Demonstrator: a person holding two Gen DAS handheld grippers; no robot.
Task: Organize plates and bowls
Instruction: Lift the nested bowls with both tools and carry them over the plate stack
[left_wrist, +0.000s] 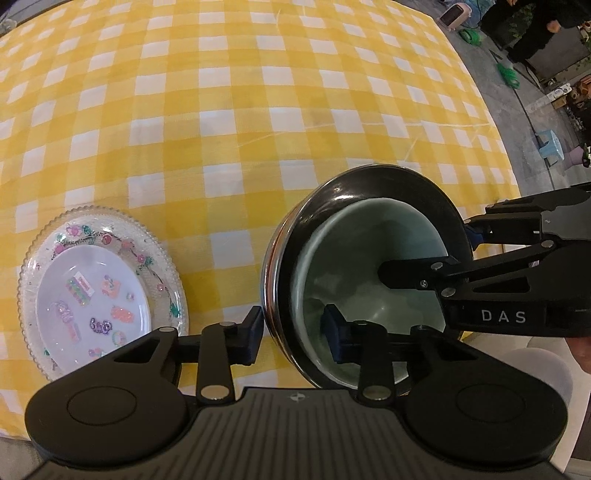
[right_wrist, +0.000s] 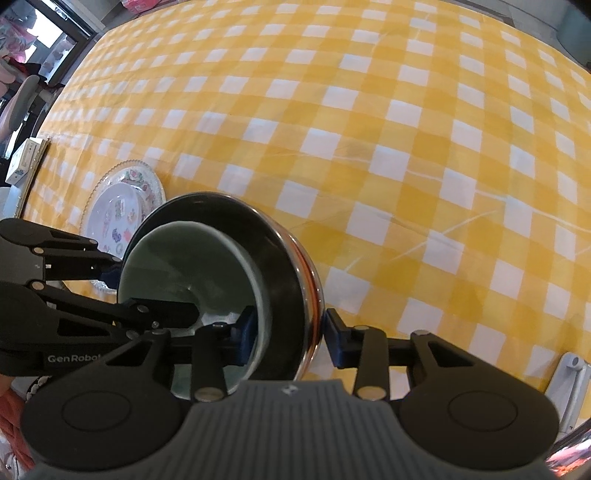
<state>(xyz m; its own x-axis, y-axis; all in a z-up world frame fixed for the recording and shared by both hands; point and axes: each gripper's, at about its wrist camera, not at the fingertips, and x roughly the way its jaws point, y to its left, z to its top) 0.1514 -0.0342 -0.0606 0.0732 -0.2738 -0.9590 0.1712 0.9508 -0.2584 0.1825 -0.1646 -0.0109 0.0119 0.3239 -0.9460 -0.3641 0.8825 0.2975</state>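
Celadon-green bowl (left_wrist: 369, 266) sits nested inside the black steel-rimmed bowl (left_wrist: 295, 236), near the table's front edge on the yellow checked cloth (left_wrist: 258, 110), with the decorated plates (left_wrist: 99, 288) stacked well to the left. To carry the pair well, I judge both sides should rise level and together. My left gripper (left_wrist: 293, 332) straddles both walls, narrowed onto them. My right gripper (right_wrist: 288, 332) does likewise on the opposite side; how firmly either bites, I cannot tell.

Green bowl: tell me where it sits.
The green bowl is nested inside the black bowl, right of the decorated plates in the left wrist view.
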